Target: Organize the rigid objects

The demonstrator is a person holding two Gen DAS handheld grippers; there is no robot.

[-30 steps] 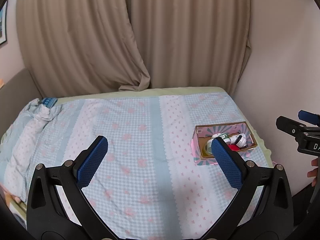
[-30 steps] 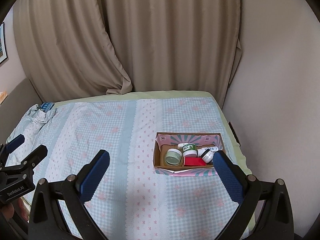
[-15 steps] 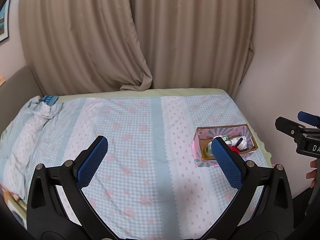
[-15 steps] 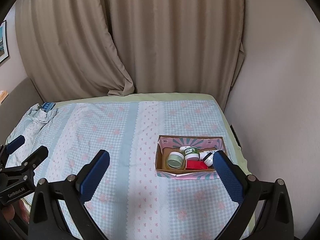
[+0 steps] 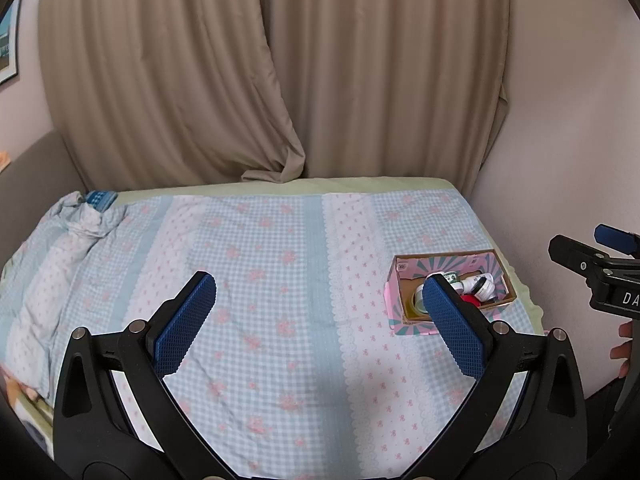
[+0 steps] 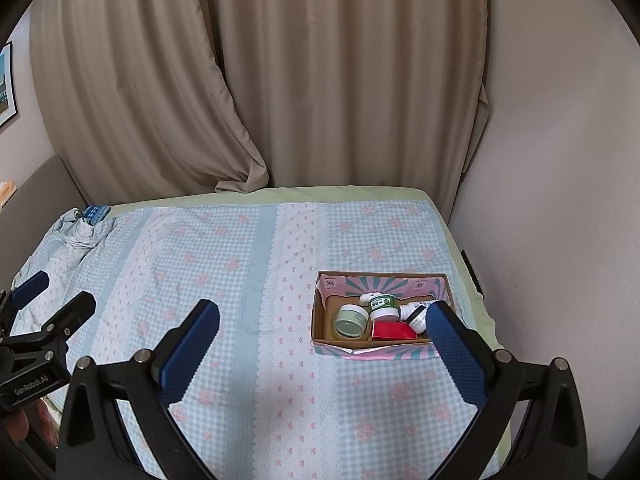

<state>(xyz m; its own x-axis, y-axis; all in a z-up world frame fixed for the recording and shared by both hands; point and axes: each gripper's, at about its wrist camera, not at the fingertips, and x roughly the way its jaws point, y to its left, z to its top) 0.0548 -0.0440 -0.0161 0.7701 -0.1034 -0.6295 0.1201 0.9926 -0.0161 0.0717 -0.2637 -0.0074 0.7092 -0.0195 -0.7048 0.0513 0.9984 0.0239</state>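
Curtains (image 6: pixel 248 80) in beige hang behind a bed (image 6: pixel 256 264) covered by a blue-and-white checked sheet with pink flowers, its fabric bunched at the far left corner. Near the bed's right edge, by the wall, sits an open cardboard box (image 6: pixel 382 280) with pink patterned flaps. Inside it lie a round clear-lidded jar (image 6: pixel 351 319), a green-labelled tub (image 6: pixel 383 305) just behind it, a flat red packet (image 6: pixel 392 330) at the front, and a small white bottle (image 6: pixel 414 314) tipped on its side against the packet. The left hand-held gripper (image 5: pixel 320 316) hangs above the middle of the sheet with its blue pads spread wide and nothing between them; the right hand-held gripper (image 6: pixel 326 344) hovers likewise, jaws wide apart and bare, the box just beyond its right pad.
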